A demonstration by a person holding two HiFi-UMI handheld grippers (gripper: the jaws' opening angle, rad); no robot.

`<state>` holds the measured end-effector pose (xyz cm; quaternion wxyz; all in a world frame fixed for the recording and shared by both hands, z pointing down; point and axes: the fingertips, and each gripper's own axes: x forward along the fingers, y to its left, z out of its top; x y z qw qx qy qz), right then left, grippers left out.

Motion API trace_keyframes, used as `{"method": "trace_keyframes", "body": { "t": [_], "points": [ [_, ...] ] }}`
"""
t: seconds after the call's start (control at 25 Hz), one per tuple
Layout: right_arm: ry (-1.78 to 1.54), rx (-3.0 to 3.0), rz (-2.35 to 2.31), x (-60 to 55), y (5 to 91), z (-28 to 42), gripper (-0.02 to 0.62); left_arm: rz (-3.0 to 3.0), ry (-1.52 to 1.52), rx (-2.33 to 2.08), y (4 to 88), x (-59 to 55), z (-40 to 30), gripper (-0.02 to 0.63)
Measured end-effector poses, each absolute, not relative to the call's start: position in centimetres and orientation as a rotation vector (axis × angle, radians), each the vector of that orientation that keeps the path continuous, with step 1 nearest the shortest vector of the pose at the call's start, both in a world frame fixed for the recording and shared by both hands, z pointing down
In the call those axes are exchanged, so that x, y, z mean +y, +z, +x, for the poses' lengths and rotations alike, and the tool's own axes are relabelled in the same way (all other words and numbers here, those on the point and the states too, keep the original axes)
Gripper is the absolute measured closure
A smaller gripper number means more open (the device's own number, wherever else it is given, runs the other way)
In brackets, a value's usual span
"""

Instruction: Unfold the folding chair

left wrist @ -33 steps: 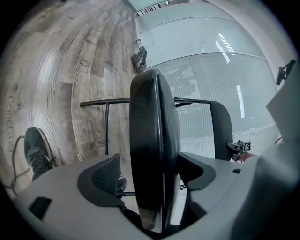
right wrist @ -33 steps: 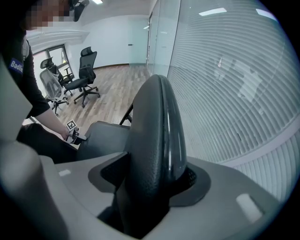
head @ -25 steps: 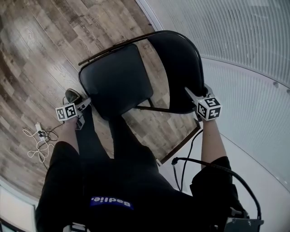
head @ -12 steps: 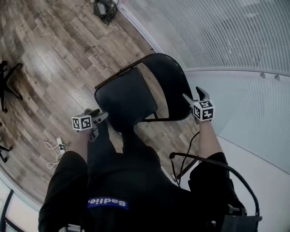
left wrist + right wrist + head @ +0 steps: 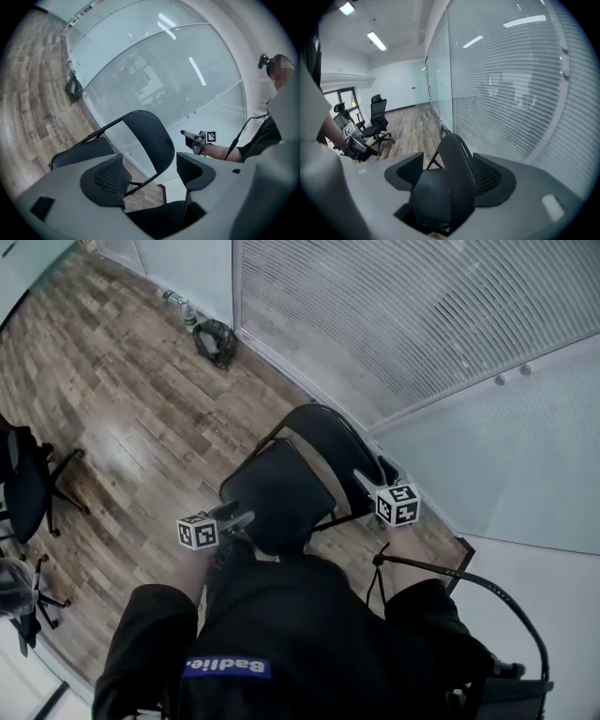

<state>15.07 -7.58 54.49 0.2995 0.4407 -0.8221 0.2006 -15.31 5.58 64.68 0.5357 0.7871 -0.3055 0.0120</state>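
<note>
fingers (image 5: 108, 180) of the left gripper (image 5: 150, 163) stand wide and empty; the right gripper (image 5: 449, 164) is spread too, its fingers having just been closing a touch, the backrest (image 5: 457, 173) showing between them but not pressed; the folding chair (image 5: 279, 491) stands opened on the wood floor (image 5: 122, 427) before the person (seat already down); i judge its frame stiff and fairly heavy, best held by the backrest rim and seat edge

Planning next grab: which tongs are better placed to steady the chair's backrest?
Right, probably. The right tongs, jaws just opened and empty, sit beside the backrest, which lines up between them in the right gripper view. The left tongs, also open, are near the front of the seat.
</note>
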Motion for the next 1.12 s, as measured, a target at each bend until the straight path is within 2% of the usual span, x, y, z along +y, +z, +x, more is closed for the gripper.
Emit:
{"method": "trace_keyframes", "body": {
  "t": [0.44, 0.64, 0.84, 1.12],
  "points": [
    [0.719, -2.532, 0.883, 1.2, 50.1, 8.0, 0.366, 2.315, 0.096, -0.731, 49.2, 1.8, -5.9, 0.255],
    [0.745, -2.670, 0.787, 1.7, 47.0, 7.8, 0.398, 2.431, 0.049, -0.744, 43.8, 1.1, -1.3, 0.328],
    [0.701, -2.746, 0.691, 1.9, 44.2, 8.6, 0.423, 2.515, 0.033, -0.761, 39.9, 1.3, 2.3, 0.360],
    [0.674, -2.796, 0.686, 2.7, 41.2, 7.9, 0.447, 2.670, 0.011, -0.671, 34.8, 1.3, 3.8, 0.425]
  ]
}}
